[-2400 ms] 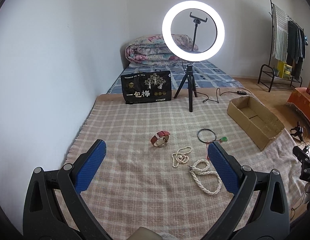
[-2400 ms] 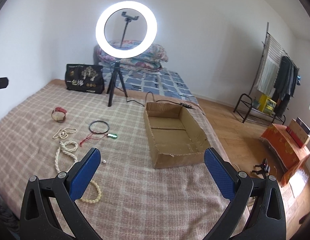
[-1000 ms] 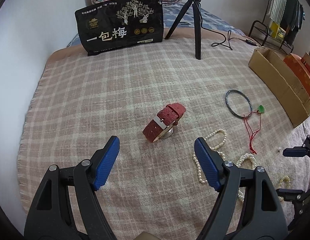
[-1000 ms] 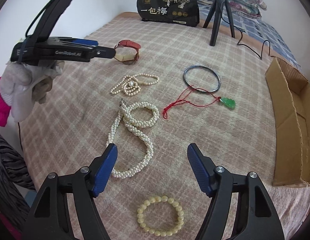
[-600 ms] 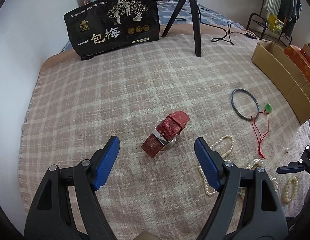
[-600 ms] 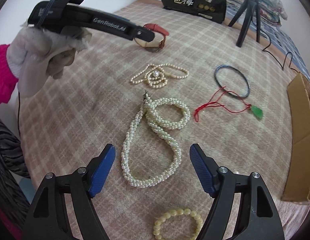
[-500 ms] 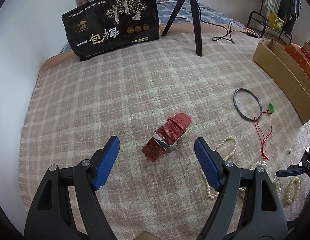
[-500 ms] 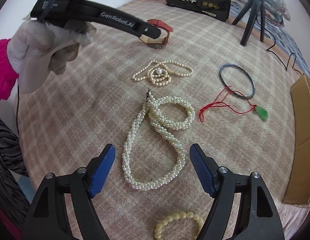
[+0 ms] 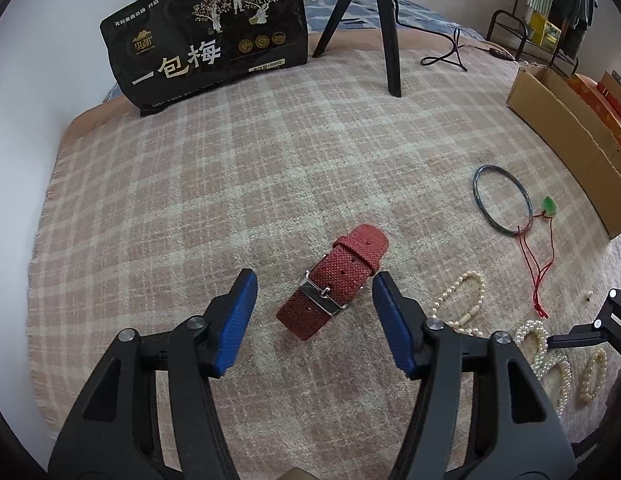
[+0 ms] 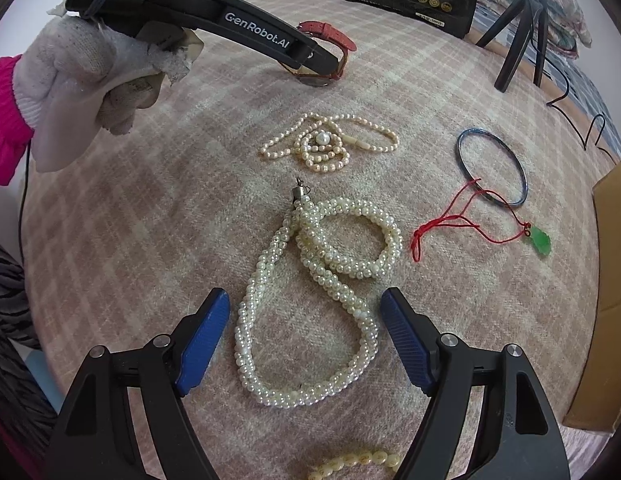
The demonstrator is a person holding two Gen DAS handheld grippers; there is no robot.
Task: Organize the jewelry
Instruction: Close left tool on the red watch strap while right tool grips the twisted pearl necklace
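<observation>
A red woven-strap watch (image 9: 333, 285) lies on the checked blanket (image 9: 230, 184), between the blue pads of my left gripper (image 9: 314, 304). Its jaws are closing and the pads stand clear of the strap on both sides. In the right wrist view the same watch (image 10: 330, 36) shows behind the left gripper's black arm. My right gripper (image 10: 306, 336) stands open over a thick twisted pearl necklace (image 10: 322, 280), with the necklace's lower loop between its pads, untouched. A thin pearl strand (image 10: 326, 142), a dark bangle (image 10: 492, 170) and a green pendant on red cord (image 10: 540, 240) lie beyond.
An open cardboard box (image 9: 566, 136) lies at the blanket's right edge. A black printed bag (image 9: 206, 36) and a black tripod (image 9: 384, 20) stand at the back. A yellowish bead bracelet (image 10: 358, 462) lies near my right gripper. A gloved hand (image 10: 90, 76) with a pink sleeve holds the left gripper.
Both grippers have sunk closer to the blanket. The left one's jaws have narrowed around the watch. The right one has come down over the twisted pearl necklace.
</observation>
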